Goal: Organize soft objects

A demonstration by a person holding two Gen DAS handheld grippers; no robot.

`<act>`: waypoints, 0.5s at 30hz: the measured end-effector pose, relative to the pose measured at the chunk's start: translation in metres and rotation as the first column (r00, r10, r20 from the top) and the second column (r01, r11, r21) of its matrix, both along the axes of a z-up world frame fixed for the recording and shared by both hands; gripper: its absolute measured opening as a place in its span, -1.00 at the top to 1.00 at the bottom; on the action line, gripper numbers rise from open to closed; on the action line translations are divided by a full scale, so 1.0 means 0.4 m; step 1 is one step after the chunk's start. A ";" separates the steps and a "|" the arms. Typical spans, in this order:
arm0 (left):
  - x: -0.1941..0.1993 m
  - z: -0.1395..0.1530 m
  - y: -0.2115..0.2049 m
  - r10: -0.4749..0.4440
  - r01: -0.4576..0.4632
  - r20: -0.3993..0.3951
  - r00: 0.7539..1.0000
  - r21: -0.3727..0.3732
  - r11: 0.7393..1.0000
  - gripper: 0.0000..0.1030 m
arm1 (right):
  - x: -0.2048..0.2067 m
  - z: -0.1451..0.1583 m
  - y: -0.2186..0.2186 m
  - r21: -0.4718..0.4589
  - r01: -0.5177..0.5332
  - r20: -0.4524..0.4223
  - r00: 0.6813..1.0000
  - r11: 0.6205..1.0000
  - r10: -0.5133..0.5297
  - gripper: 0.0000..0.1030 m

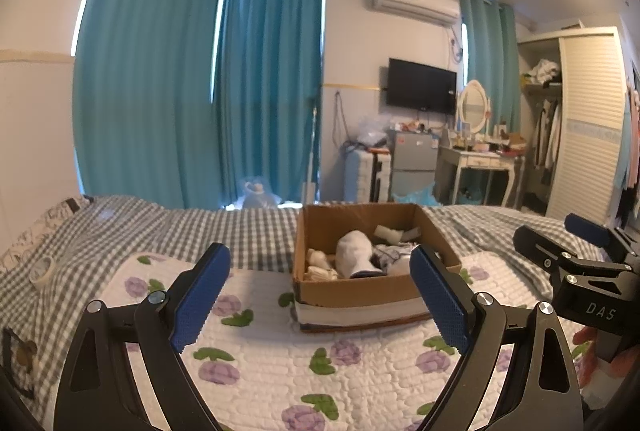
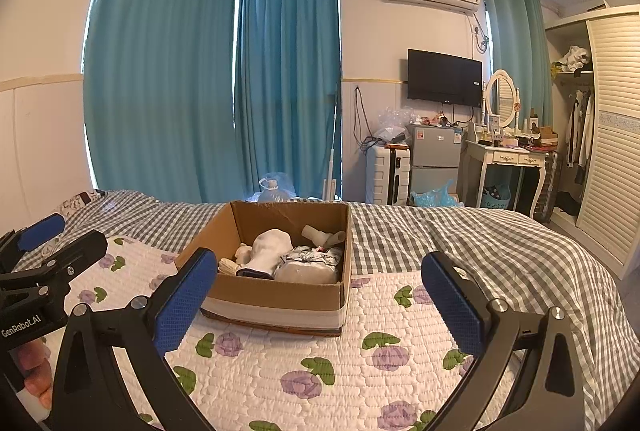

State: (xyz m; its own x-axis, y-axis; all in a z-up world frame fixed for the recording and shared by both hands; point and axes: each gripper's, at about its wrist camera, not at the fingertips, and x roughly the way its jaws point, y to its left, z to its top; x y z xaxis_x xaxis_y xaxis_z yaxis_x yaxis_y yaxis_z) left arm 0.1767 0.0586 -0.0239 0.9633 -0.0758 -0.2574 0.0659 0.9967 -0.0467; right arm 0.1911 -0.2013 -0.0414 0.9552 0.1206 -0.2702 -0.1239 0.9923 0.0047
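Observation:
A brown cardboard box stands on the floral quilt on the bed. Inside lie soft items: a white sock, small cream rolled socks, a rolled white piece at the back and a grey-white bundle. My left gripper is open and empty, in front of the box. My right gripper is open and empty, also in front of the box. Each gripper shows at the edge of the other's view.
A grey checked bedspread covers the bed. A roll of tape lies at the left on the bed. Behind the bed are teal curtains, a suitcase, a small fridge, a dressing table and a wardrobe.

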 end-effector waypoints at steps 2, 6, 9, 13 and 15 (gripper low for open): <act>0.000 0.000 0.001 0.000 0.000 -0.001 1.000 0.000 1.000 -0.80 | -0.001 0.000 -0.001 -0.001 0.000 0.000 1.000 1.000 0.000 -1.00; 0.001 0.000 0.003 0.000 0.000 -0.001 1.000 -0.001 1.000 -0.80 | -0.001 0.000 -0.002 -0.001 0.000 0.000 1.000 1.000 0.000 -1.00; 0.001 0.000 0.003 0.000 0.000 -0.001 1.000 0.000 1.000 -0.80 | -0.001 0.000 -0.003 -0.001 -0.001 0.000 1.000 1.000 0.001 -1.00; 0.001 -0.001 0.002 0.002 -0.002 -0.002 1.000 0.001 1.000 -0.80 | -0.001 0.000 -0.003 -0.001 -0.002 -0.001 1.000 1.000 0.002 -1.00; 0.001 -0.002 0.002 0.003 -0.003 -0.002 1.000 0.001 1.000 -0.80 | -0.001 0.000 -0.003 -0.002 -0.002 -0.001 1.000 1.000 0.002 -1.00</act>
